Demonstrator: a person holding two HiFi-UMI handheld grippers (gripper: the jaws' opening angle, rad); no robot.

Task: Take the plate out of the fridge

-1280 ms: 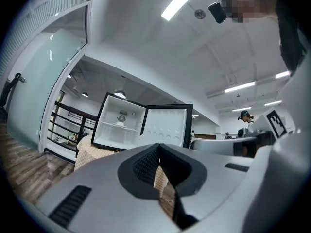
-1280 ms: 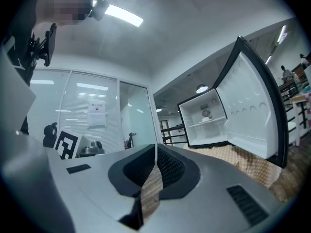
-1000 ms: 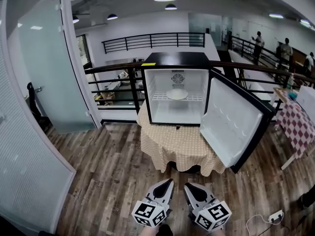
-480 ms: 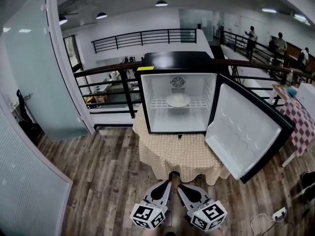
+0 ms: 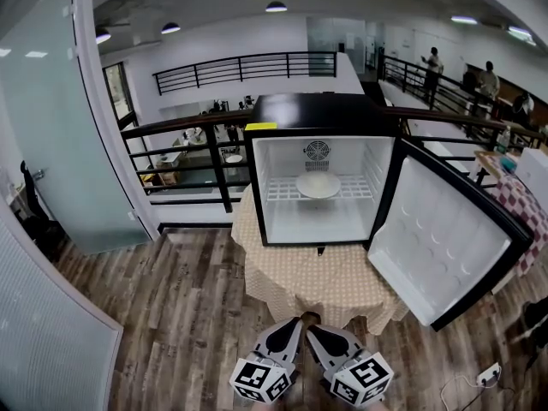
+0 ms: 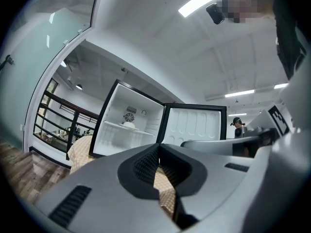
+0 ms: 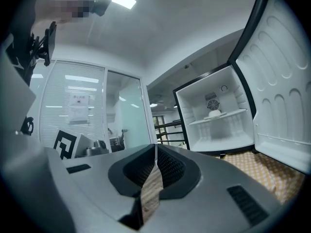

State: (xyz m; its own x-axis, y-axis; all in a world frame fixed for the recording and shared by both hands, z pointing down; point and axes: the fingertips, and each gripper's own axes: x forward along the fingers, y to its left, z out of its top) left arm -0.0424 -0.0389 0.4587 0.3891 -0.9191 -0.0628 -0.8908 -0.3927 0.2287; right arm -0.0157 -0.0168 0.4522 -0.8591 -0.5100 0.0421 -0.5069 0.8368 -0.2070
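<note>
Straight ahead, a round white plate (image 5: 318,186) lies on the wire shelf (image 5: 282,193) inside a black mini fridge (image 5: 321,110), whose white-lined door (image 5: 441,238) stands wide open at the right. The fridge sits on a beige checked tablecloth (image 5: 317,276). Well short of it, the left gripper (image 5: 295,320) and right gripper (image 5: 310,327) hang side by side, jaws closed tip to tip on nothing.
</note>
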